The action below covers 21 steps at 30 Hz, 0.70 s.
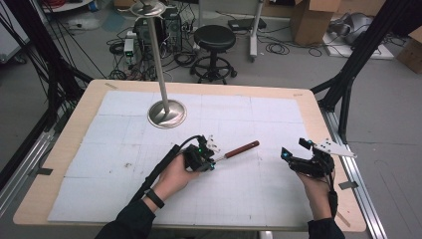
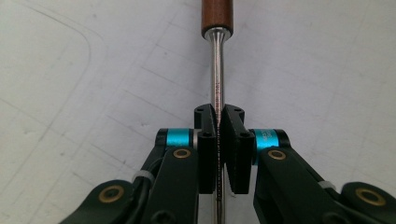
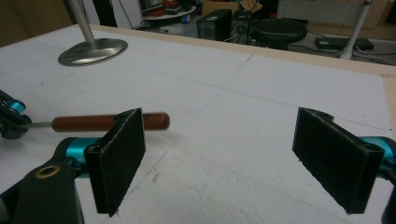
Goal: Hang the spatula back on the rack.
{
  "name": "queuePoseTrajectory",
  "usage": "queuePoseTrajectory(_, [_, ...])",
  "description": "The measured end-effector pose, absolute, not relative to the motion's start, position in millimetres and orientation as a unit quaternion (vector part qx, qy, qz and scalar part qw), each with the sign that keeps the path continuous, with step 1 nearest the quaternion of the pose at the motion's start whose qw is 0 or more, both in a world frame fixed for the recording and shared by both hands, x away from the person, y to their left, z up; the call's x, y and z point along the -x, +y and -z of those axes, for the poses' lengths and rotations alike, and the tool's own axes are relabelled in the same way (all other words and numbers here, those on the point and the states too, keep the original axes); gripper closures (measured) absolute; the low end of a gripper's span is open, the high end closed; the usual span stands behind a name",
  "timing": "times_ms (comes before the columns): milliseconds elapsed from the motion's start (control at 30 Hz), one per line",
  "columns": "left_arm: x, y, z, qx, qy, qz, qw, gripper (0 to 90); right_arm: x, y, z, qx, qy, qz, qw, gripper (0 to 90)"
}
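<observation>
Gripping the metal shaft of a wooden-handled tool [image 1: 241, 148], left tongs [image 1: 213, 158] are closed tight on it mid-worktop [image 1: 298, 107], handle pointing toward the right tongs [image 1: 294, 149]. Right tongs spread wide, holding nothing, well apart. Steel stand base [image 1: 167, 114] sits farther back.

My left hand-held gripper [image 2: 218, 140] is black, with cyan collars, brass screws and ridged black pads [image 2: 238, 149]. My right hand-held gripper [image 1: 304, 154] carries a grey three-cornered plate [image 1: 338, 149]. I wear dark sleeves [image 1: 127, 224] and a black wristband [image 1: 155, 198].
</observation>
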<state>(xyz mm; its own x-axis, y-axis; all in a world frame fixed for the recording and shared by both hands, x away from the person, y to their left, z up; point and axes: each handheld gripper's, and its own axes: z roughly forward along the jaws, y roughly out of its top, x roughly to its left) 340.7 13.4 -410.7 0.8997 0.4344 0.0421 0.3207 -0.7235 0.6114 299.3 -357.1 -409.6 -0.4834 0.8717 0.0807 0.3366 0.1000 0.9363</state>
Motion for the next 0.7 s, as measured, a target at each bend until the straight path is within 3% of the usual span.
queuePoseTrajectory(367, [-342, 58, 378, -0.889, 0.227, -0.120, 0.378, 84.5, -300, -357, 410, -0.436, 0.694, -0.509, 0.263, 16.3])
queuePoseTrajectory(700, [-341, 116, 345, -0.830, 0.256, -0.173, 0.464, 84.5, -300, -356, 411, -0.437, 0.695, -0.506, 0.264, 16.3])
